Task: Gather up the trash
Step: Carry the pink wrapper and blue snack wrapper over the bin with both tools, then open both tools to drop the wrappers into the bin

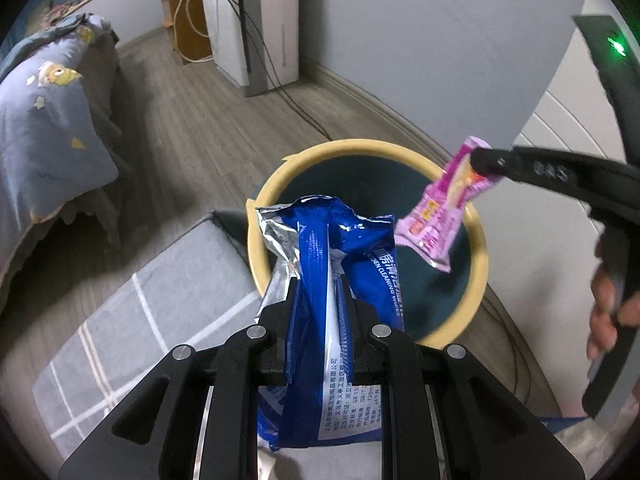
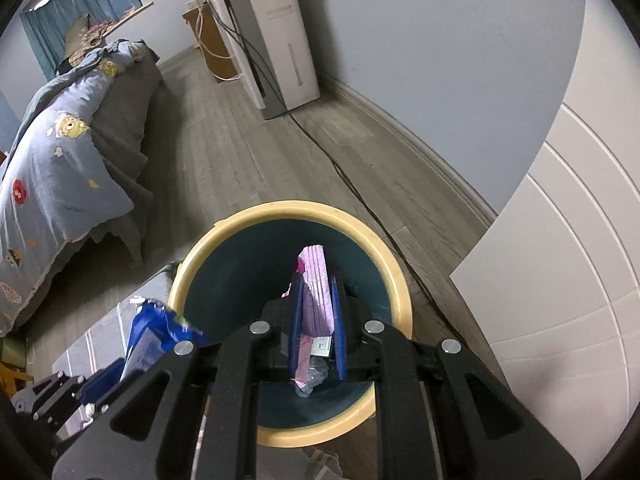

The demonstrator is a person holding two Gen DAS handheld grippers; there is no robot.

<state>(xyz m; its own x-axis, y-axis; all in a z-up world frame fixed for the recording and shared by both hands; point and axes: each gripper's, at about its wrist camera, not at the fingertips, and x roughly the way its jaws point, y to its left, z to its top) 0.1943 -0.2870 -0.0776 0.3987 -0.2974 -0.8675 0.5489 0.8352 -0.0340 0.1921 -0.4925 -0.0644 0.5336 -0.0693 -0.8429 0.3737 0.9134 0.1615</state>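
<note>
A round bin with a cream rim (image 1: 360,147) and a dark teal inside stands on the wooden floor. My left gripper (image 1: 319,286) is shut on a blue and silver wipes packet (image 1: 340,240), held upright at the bin's near left rim. My right gripper (image 1: 480,164) reaches in from the right, shut on a pink wrapper (image 1: 436,216) that dangles over the bin's mouth. In the right wrist view, the right gripper (image 2: 317,284) pinches the pink wrapper (image 2: 314,264) straight above the bin's rim (image 2: 288,208). The blue packet (image 2: 156,332) and left gripper (image 2: 120,376) sit at lower left.
A bed with a blue patterned quilt (image 1: 48,128) fills the left. A grey checked mat (image 1: 140,320) lies beside the bin. A white appliance (image 1: 276,20) stands by the wall, its cable (image 2: 352,188) running past the bin. A white panel (image 2: 560,260) is at right. A hand (image 1: 608,312) grips the right handle.
</note>
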